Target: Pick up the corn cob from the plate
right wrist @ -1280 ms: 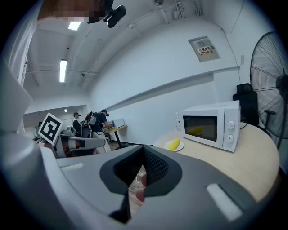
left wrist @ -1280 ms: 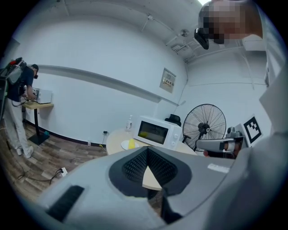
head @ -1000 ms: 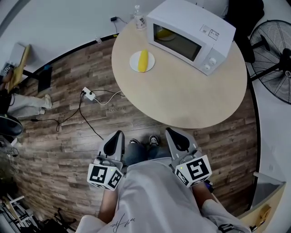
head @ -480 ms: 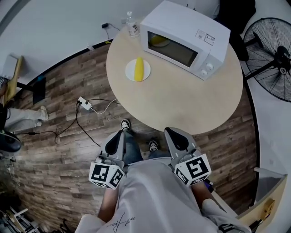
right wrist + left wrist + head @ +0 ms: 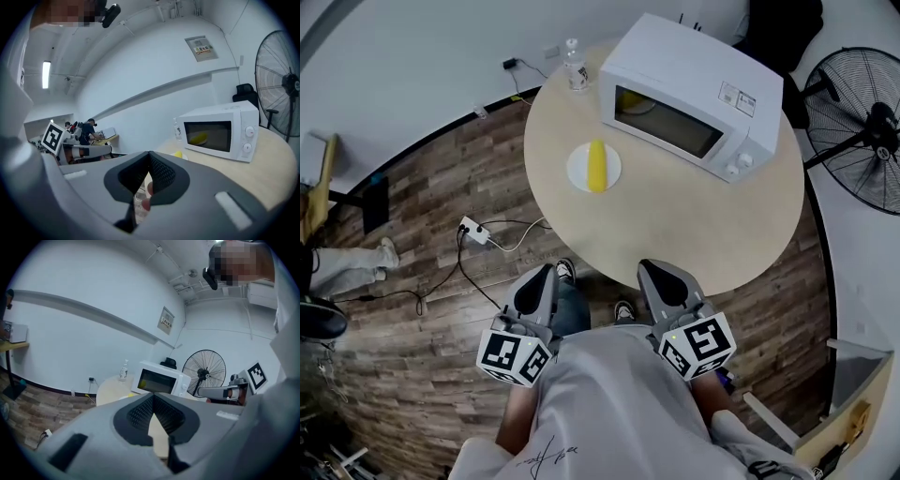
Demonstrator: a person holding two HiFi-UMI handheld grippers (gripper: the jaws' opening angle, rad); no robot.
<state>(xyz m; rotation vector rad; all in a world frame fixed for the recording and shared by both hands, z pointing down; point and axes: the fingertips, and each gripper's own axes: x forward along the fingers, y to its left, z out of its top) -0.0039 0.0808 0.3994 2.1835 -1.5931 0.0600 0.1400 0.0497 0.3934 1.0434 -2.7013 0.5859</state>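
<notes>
A yellow corn cob point(image 5: 596, 166) lies on a small white plate point(image 5: 577, 174) on the far left part of the round table point(image 5: 675, 220), in front of the microwave's left end. Both grippers are held low near the person's body, well short of the plate. My left gripper point(image 5: 536, 284) hangs over the floor just off the table's near edge. My right gripper point(image 5: 662, 279) has its tip at that edge. Both are shut with nothing between the jaws. In the right gripper view the corn cob point(image 5: 177, 154) peeks over the shut right gripper point(image 5: 149, 153).
A white microwave point(image 5: 689, 94) with something yellow inside point(image 5: 199, 138) stands at the back of the table, a clear bottle point(image 5: 574, 66) beside it. A standing fan point(image 5: 867, 122) is at the right. A power strip with cables point(image 5: 473, 230) lies on the wooden floor.
The person has stepped toward the table. Both grippers have come closer to its near edge, still shut and side by side. The corn and plate have not moved on the table.
</notes>
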